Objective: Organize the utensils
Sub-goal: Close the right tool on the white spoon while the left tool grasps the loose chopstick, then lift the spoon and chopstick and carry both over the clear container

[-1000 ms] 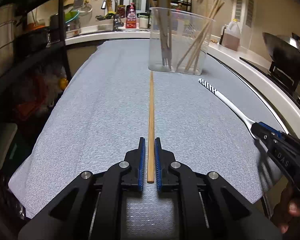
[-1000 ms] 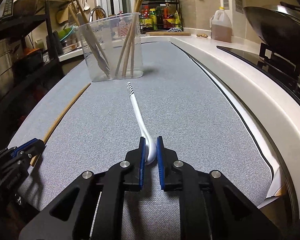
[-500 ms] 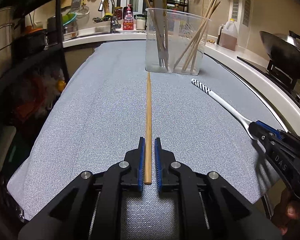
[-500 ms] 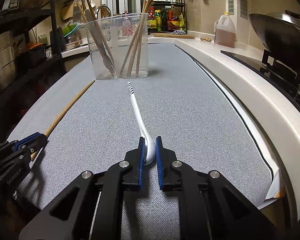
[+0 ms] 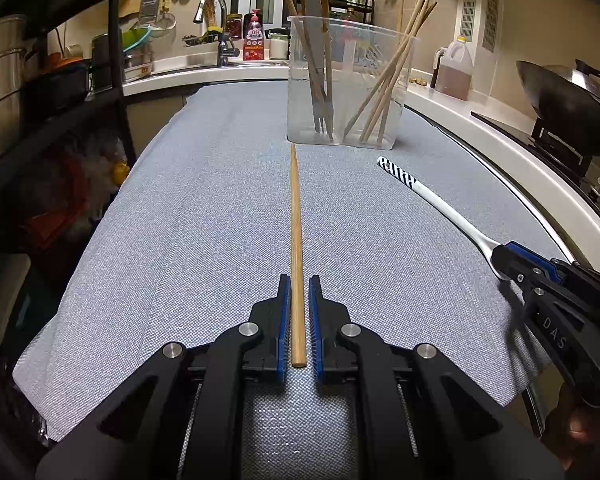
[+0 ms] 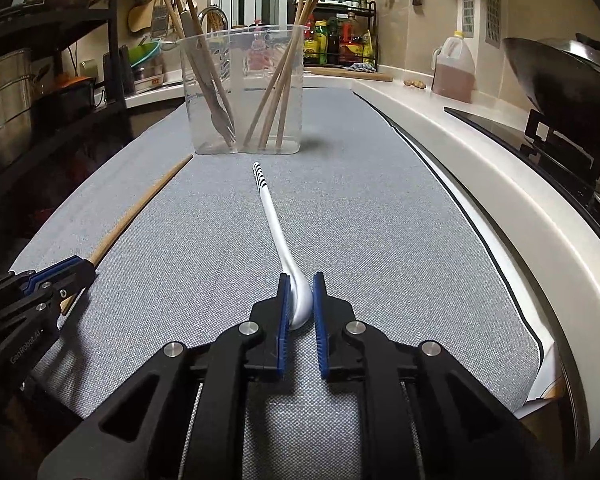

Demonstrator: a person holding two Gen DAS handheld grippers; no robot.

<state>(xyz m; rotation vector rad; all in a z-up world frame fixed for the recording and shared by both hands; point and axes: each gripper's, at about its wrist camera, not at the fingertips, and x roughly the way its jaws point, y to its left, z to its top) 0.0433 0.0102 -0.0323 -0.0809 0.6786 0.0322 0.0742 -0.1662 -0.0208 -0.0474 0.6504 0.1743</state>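
Note:
A long wooden chopstick [image 5: 296, 220] runs straight away from me over the grey cloth, its tip close to the clear plastic container [image 5: 348, 84]. My left gripper [image 5: 298, 280] is shut on its near end. A white spoon [image 6: 274, 224] with a black-striped handle end points toward the same container [image 6: 244, 92]. My right gripper [image 6: 301, 278] is shut on the spoon's bowl. The container holds several wooden chopsticks and forks. From each wrist view the other gripper shows at the side: the right gripper [image 5: 500, 256] and the left gripper [image 6: 80, 268]. Whether either utensil is off the cloth I cannot tell.
The grey cloth [image 5: 204, 208] covers the worktop. A white counter [image 6: 500, 168] curves along the right, with a stove and a wok [image 6: 560, 76] and an oil jug [image 6: 454, 72]. A dark shelf rack [image 5: 60, 80] stands left; a sink and tap [image 5: 220, 20] lie behind.
The right pads have drawn slightly closer on the spoon's bowl. Both grippers and both utensils otherwise stay where they were.

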